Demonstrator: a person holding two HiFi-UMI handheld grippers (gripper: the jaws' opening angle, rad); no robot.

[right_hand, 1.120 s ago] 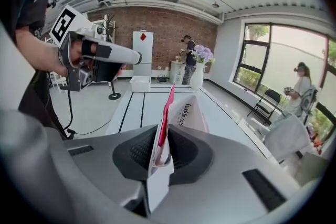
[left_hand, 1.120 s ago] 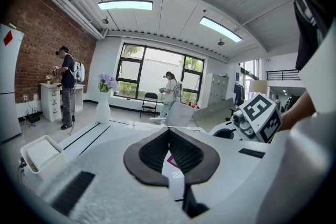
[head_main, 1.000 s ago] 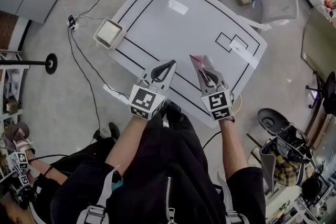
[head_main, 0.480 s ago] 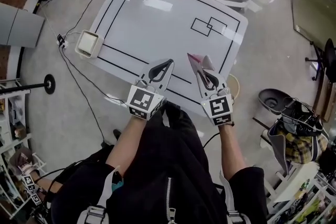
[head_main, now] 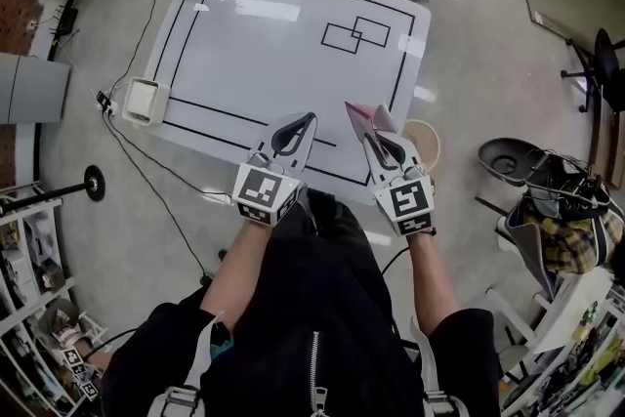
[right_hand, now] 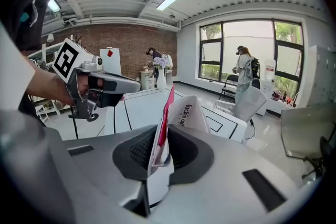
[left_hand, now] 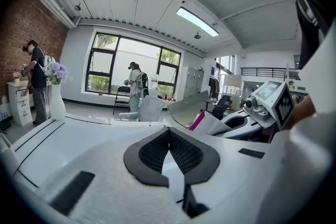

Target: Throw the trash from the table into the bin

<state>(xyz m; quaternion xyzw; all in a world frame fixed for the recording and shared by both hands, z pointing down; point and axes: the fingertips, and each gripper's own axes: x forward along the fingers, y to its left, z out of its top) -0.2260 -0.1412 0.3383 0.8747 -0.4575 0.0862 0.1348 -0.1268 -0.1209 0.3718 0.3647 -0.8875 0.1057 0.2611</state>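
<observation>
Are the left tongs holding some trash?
No, the left tongs meet at their tips with nothing between them; only the right tongs pinch a pink-and-white paper wrapper.

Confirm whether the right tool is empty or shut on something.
The right tool is shut on a white-and-pink paper wrapper, pinched edge-up between its jaws in the right gripper view.

The table is white with black lines, the paper wrapper white and magenta with black lettering, and the pale grey left gripper and right gripper bear black pads and black-and-white square markers.
</observation>
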